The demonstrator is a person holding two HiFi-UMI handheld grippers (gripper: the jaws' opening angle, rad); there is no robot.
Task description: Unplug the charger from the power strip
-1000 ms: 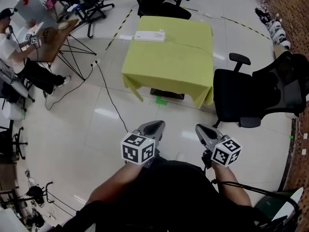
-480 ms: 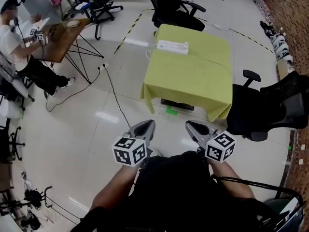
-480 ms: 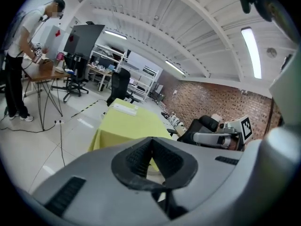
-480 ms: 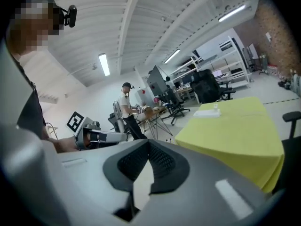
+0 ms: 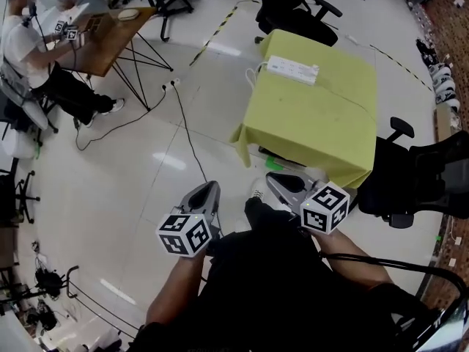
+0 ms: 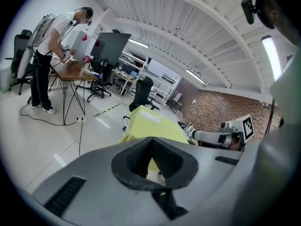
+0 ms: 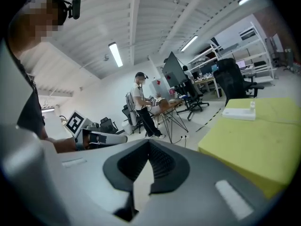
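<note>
Here we are, standing on the open floor short of the tabletop (image 5: 315, 127), with both tools held low in front of us. The left gripper (image 5: 206, 191) has its jaws pressed together with nothing between them, and the right gripper (image 5: 274, 182) is closed and empty as well.

Now, where's the target? The white power strip (image 5: 292, 70) lies at the far edge of the yellow-green cloth, ahead of us and off to the right. Its long axis runs along that far edge, roughly crosswise to our line of reach. In the right gripper view a small white charger (image 7: 252, 105) stands up from one end of the strip, though we can't make out its prongs from here. We judge the right gripper the nearer of the two, since the table sits on its side.

What's in the way? The whole bare stretch of tabletop lies between us and the strip. A black office chair (image 5: 414, 185) crowds the table's near right corner. A dark floor cable (image 5: 187, 127) trails off to our left, and a person (image 5: 33, 53) works at a wooden desk (image 5: 110, 31), well apart.

Both grippers will need to open before any pull, we reckon.
</note>
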